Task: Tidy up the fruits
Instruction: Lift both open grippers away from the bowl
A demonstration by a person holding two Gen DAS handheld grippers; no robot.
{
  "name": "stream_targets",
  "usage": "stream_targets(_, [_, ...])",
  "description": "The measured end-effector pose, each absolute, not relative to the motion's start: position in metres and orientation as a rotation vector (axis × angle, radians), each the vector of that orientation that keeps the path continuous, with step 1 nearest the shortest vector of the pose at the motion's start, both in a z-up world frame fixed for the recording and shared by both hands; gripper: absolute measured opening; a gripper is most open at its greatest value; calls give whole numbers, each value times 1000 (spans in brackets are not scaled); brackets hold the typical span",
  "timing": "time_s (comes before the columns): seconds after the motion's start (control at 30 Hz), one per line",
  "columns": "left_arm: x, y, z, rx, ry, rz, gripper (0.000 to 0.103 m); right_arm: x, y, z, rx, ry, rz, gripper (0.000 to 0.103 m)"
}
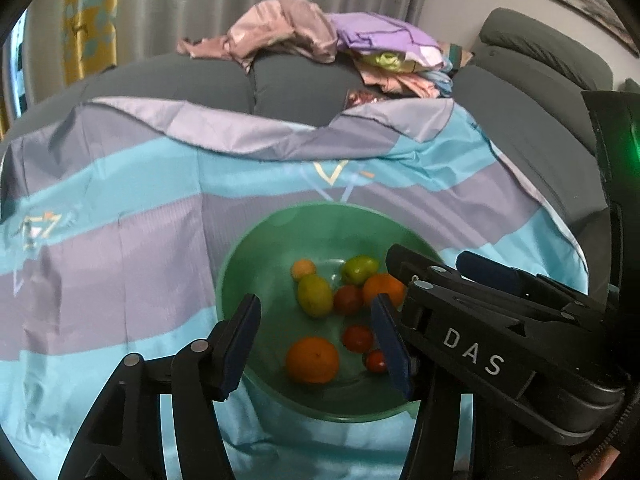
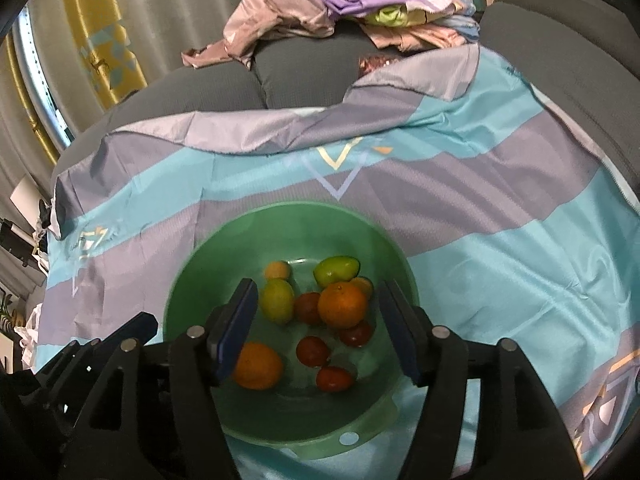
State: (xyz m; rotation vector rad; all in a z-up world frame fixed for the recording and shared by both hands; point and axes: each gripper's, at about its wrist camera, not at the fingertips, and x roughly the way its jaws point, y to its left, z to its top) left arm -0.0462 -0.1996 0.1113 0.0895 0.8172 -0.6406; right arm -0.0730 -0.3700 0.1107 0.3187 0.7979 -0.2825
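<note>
A green bowl [image 1: 236, 256] [image 2: 180, 280] stands on a striped blue and grey cloth. It holds several fruits: a big orange [image 1: 312, 360] [image 2: 256, 364], a second orange [image 1: 384, 290] [image 2: 343, 305], a yellow-green mango [image 1: 315, 295] [image 2: 277, 300], a green fruit [image 1: 359, 269] [image 2: 335, 270], a small orange fruit [image 1: 303, 269] and red ones [image 1: 358, 338] [image 2: 313, 350]. My left gripper [image 1: 315, 300] hangs open over the bowl's near side, nothing between its pads. My right gripper [image 2: 320, 284] is also open above the bowl, empty.
The cloth [image 1: 120, 260] [image 2: 500, 220] covers a grey sofa seat [image 1: 180, 80]. Crumpled pink and purple fabrics [image 1: 320, 36] [image 2: 340, 12] lie on the sofa behind. The right gripper's black body [image 1: 480, 340] crowds the bowl's right side in the left wrist view.
</note>
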Motion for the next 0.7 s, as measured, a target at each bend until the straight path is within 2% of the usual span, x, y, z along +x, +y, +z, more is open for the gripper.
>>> stream_targets(0.7, [-49, -197, 112, 51, 833, -656, 58, -76, -370, 113, 310, 793, -297, 64])
